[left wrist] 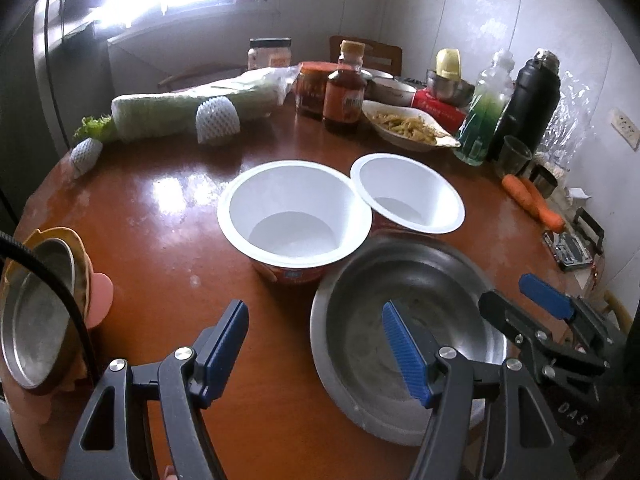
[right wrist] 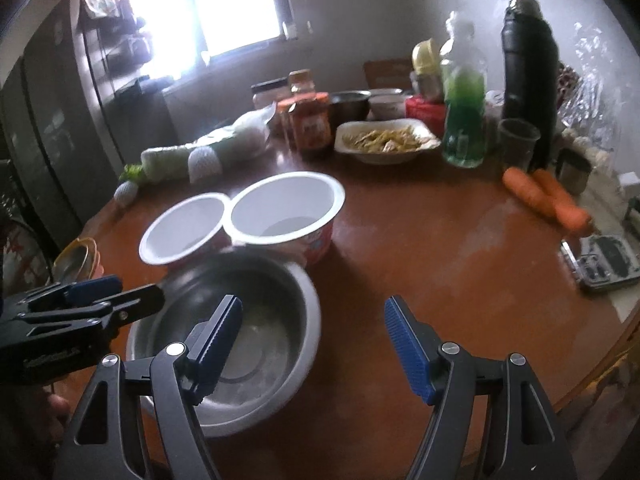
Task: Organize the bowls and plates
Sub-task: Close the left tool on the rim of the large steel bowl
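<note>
Both grippers, left (left wrist: pixel 316 354) and right (right wrist: pixel 314 350), are spread, empty. The metal bowl (left wrist: pixel 404 320) is approached; its rim must be pinched next.

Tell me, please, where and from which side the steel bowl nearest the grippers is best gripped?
Grip the steel bowl by its thin rim, one finger inside and one outside the wall. It sits upright and empty, too wide to span. Its far rim crowds the two white cups, so the near right rim looks best for the right gripper, whose open jaws already straddle that edge.
</note>
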Demonstrator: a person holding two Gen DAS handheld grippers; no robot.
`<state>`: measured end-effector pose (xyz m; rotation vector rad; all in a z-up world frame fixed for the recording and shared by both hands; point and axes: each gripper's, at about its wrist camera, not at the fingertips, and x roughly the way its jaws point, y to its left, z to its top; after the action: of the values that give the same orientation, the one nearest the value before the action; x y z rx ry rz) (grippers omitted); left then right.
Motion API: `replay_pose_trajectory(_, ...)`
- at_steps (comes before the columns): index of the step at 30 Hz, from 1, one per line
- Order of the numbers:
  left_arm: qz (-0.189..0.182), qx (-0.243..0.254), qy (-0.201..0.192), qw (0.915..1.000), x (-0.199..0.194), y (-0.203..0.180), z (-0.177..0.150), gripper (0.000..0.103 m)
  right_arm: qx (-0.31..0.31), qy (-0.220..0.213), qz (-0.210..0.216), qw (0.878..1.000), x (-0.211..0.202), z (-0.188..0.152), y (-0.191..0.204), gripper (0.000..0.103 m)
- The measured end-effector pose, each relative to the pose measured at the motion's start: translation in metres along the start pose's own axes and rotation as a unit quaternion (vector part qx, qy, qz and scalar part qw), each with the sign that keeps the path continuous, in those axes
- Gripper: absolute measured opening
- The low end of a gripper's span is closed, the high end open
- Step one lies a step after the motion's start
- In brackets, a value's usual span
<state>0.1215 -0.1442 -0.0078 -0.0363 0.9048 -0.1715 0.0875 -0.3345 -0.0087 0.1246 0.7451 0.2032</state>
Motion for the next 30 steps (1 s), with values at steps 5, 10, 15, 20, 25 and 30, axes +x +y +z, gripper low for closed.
replay_pose_trajectory(5,-0.003,0.0,0.011,0.9999,0.011,0.0,-0.001,0.069,0.007,0.019,0.004,1.0,0.014,-0.003,-0.003,0.075)
replay_pose_trajectory(10,-0.008,0.004,0.017,0.9998,0.02,-0.002,-0.001,0.069,0.005,0.028,-0.004,1.0,0.02,-0.004,-0.004,0.075)
replay_pose_trajectory(15,-0.005,0.014,0.024,0.9996,0.027,-0.003,-0.002,0.069,0.003,0.036,-0.008,0.999,0.026,-0.005,-0.004,0.075)
replay_pose_trajectory(20,-0.011,0.015,0.03,0.9994,0.03,0.001,-0.003,0.069,-0.002,0.044,-0.008,0.999,0.031,-0.007,-0.003,0.075)
replay_pose_trajectory(25,-0.016,0.015,0.033,0.9992,0.031,0.001,-0.004,0.069,-0.002,0.05,-0.006,0.999,0.033,-0.007,-0.001,0.075)
replay_pose_trajectory(30,-0.016,0.016,0.034,0.9992,0.032,0.002,-0.006,0.069,-0.001,0.047,-0.009,0.999,0.034,-0.007,-0.001,0.072)
